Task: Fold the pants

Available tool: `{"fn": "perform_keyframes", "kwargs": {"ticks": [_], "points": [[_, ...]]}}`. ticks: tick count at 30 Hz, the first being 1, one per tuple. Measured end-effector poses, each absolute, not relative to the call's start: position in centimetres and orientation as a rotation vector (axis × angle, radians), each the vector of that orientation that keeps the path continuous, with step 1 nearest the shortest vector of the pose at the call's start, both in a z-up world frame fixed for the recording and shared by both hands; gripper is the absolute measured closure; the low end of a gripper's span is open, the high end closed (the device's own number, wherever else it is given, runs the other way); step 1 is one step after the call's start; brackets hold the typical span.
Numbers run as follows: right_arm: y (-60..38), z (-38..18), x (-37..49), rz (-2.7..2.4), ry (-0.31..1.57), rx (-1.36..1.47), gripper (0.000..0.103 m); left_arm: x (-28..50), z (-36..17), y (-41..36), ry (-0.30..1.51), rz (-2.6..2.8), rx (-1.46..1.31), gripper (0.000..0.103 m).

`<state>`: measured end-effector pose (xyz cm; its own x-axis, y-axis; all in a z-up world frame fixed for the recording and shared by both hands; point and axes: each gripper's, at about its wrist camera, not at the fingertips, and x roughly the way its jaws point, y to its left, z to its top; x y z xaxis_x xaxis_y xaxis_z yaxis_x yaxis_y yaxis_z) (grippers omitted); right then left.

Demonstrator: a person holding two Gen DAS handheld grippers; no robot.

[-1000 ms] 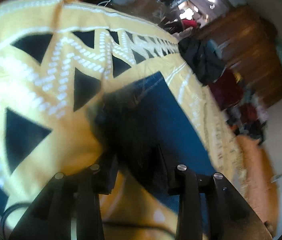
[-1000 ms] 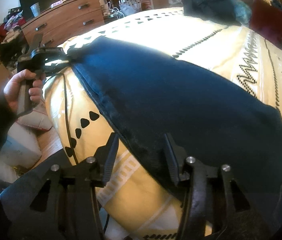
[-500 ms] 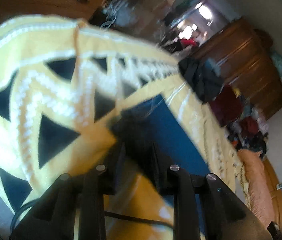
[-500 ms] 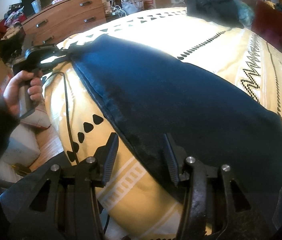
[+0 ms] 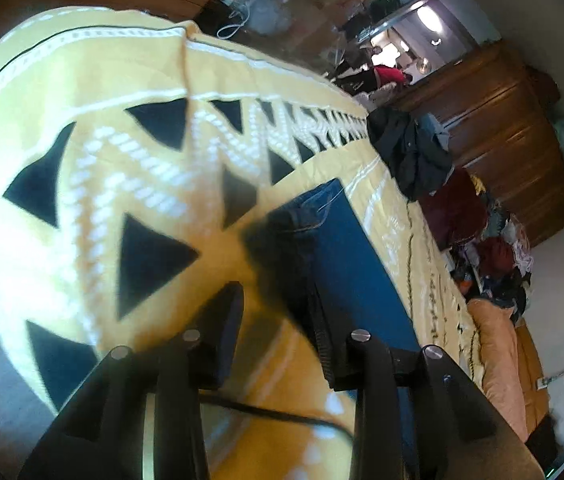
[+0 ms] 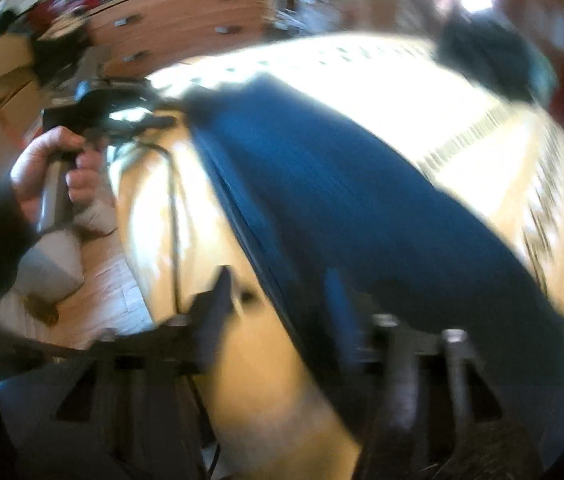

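Dark blue pants (image 5: pixel 346 260) lie stretched along a yellow bedspread (image 5: pixel 93 168) with black triangles. In the left wrist view the hem end sits between the fingers of my left gripper (image 5: pixel 273 292), against the right pad; the jaws are opening and bedspread shows in the gap. The right wrist view is blurred. There the pants (image 6: pixel 342 184) run away from my right gripper (image 6: pixel 277 276), whose jaws are closing around the long side seam, with bedspread still showing beside the left finger. A hand (image 6: pixel 53 160) holds the left gripper (image 6: pixel 161 120) at the far hem.
A pile of dark clothes (image 5: pixel 414 152) lies on the bed's far side, before a wooden wardrobe (image 5: pixel 514 152). A dresser (image 6: pixel 185 20) and boxes (image 6: pixel 5 64) stand beyond the bed's corner. A black cable (image 5: pixel 273 412) crosses the bedspread. Wooden floor (image 6: pixel 101 292) lies below the edge.
The left fingers stood close on the hem half a second ago and are now wider apart. The right wrist view has swung and rolled, blurring, with the pants' side seam still between its fingers.
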<state>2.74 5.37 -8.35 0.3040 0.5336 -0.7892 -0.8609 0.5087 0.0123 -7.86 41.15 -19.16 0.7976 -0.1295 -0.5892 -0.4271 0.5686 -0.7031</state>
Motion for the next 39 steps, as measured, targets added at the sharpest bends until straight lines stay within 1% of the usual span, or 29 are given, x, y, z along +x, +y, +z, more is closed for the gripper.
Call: {"fn": "perform_keyframes", "kwargs": {"ticks": [1,4,9,10,11,12,13,15,16,17,18,19,20,22,24,25,26,27,30,32,39], "points": [[6.7,-8.3,3.0,0.986,0.814,-0.473,0.077,-8.0,-19.3,41.2,0.653,0.186,-0.966,0.069],[12.4,-8.8,4.1,1.056,0.776,-0.536,0.076,-9.1,-19.4,41.9,0.643,0.185,-0.985,0.069],[18.2,-11.2,4.5,1.101,0.779,-0.644,0.075,-10.1,-19.6,43.2,0.629,0.183,-1.017,0.069],[18.9,-11.7,4.4,1.102,0.777,-0.663,0.070,-10.1,-19.6,43.2,0.632,0.177,-1.016,0.069],[19.3,-11.9,4.4,1.097,0.767,-0.674,0.058,-10.0,-19.6,43.1,0.636,0.170,-1.015,0.069],[19.9,-12.2,4.4,1.084,0.749,-0.685,0.053,-9.9,-19.6,43.0,0.647,0.157,-1.014,0.069],[20.0,-12.3,4.3,1.079,0.742,-0.689,0.051,-9.8,-19.6,42.8,0.652,0.144,-1.018,0.069],[21.0,-13.0,4.4,1.070,0.736,-0.702,0.051,-9.5,-19.7,42.4,0.659,0.122,-1.019,0.069],[21.4,-13.3,4.4,1.070,0.727,-0.711,0.052,-9.4,-19.7,42.2,0.662,0.113,-1.016,0.067],[21.7,-13.4,4.5,1.064,0.727,-0.723,0.054,-9.2,-19.8,42.1,0.667,0.106,-1.015,0.063],[22.0,-13.4,5.0,1.053,0.739,-0.719,0.061,-9.1,-19.9,42.0,0.669,0.100,-1.020,0.062],[21.8,-13.1,5.4,1.042,0.752,-0.704,0.093,-9.0,-20.0,42.1,0.669,0.091,-1.030,0.061],[21.8,-12.5,5.9,1.033,0.777,-0.666,0.096,-9.0,-19.9,42.1,0.668,0.083,-1.036,0.060],[20.8,-10.8,6.8,1.056,0.800,-0.561,0.096,-8.7,-19.7,42.1,0.651,0.048,-1.055,0.057],[20.2,-9.8,7.0,1.068,0.799,-0.518,0.096,-8.2,-19.5,41.9,0.643,0.010,-1.070,0.056],[19.9,-9.5,7.1,1.074,0.806,-0.498,0.096,-7.9,-19.4,41.7,0.635,-0.012,-1.084,0.053],[19.8,-9.2,7.1,1.080,0.809,-0.487,0.096,-7.7,-19.5,41.6,0.632,-0.016,-1.099,0.046],[20.0,-9.2,7.1,1.081,0.809,-0.483,0.096,-7.3,-19.4,41.4,0.626,-0.013,-1.106,0.044],[20.1,-9.1,6.7,1.081,0.810,-0.480,0.096,-6.1,-19.2,41.3,0.594,-0.025,-1.136,0.044],[21.0,-9.4,6.7,1.080,0.817,-0.487,0.096,-5.2,-19.4,41.4,0.587,-0.017,-1.156,0.042],[20.8,-9.2,7.1,1.080,0.822,-0.457,0.095,-3.1,-19.9,41.8,0.550,-0.004,-1.224,0.042]]}}
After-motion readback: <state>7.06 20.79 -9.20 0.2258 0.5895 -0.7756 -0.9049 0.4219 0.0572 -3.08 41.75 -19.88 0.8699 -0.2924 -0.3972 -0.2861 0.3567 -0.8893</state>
